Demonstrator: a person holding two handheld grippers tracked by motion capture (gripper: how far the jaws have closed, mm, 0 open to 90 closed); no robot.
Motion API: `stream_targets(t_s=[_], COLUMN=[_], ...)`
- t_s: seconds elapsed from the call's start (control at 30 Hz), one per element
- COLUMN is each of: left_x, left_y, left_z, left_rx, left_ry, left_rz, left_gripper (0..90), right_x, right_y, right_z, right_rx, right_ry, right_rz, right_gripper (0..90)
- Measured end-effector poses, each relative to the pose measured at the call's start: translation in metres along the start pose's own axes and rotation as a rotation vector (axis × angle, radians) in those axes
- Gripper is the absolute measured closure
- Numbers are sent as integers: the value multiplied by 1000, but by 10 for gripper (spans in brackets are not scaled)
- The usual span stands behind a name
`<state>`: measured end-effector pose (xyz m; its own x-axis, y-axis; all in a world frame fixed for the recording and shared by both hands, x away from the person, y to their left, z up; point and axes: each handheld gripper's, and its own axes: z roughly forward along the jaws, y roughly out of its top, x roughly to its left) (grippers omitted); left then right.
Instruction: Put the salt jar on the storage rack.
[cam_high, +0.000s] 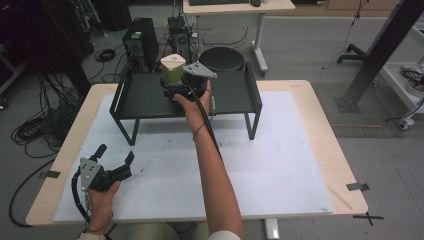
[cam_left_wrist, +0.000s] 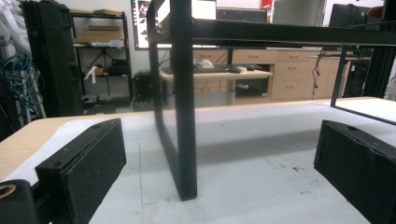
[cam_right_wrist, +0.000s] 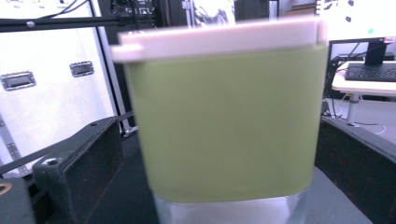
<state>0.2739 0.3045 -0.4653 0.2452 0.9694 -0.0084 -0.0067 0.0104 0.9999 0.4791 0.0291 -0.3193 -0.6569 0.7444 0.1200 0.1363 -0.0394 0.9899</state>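
A: Where is the green container (cam_high: 173, 68) right now?

B: On the black raised tray (cam_high: 145, 97) at the far side of the table (cam_high: 310, 100), near the tray's back edge. In the high view the right gripper (cam_high: 172, 80) is up against it, held by the right hand (cam_high: 192, 100).

A: Is that gripper clamped on it?

B: Hard to say. In the right gripper view the container (cam_right_wrist: 224, 126) sits between the two black jaws, but a sliver of gap shows on the left side, and the right jaw runs off the frame. It looks blurred too. So the jaws bracket it; whether they press on it I cannot tell.

A: What can you make out of the container itself?

B: A green body with a white lid (cam_right_wrist: 219, 39) and a paler, perhaps clear, band at the bottom. Its base is cut off by the frame's lower edge, and in the high view the gripper's grey plate (cam_high: 200, 70) covers its right side.

A: And the other one?

B: The left gripper (cam_high: 116, 155) lies low over the white mat (cam_high: 280, 165) at the near left corner, jaws spread wide and holding nothing. The left gripper view looks between the jaws at one black tray leg (cam_left_wrist: 184, 116); the tray's top runs out of frame above.
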Motion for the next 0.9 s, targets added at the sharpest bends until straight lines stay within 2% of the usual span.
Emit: stream_targets(t_s=[0.3,0.47,0.6,0.77,0.9], left_x=[0,0,0,0,0], left_y=[0,0,0,0,0], left_z=[0,0,0,0,0], left_rx=[0,0,1,2,1], left_ry=[0,0,0,0,1], left_rz=[-2,-2,-2,-2,-3], left_gripper=[26,26,26,26,26], right_x=[5,6,6,7,8], right_y=[8,13,14,16,16], right_z=[-12,-19,-26,-35,-45], right_rx=[7,1,18,19,-1], right_ry=[33,32,33,10,41], right_rz=[1,6,2,9,12], right_gripper=[16,16,12,5,5])
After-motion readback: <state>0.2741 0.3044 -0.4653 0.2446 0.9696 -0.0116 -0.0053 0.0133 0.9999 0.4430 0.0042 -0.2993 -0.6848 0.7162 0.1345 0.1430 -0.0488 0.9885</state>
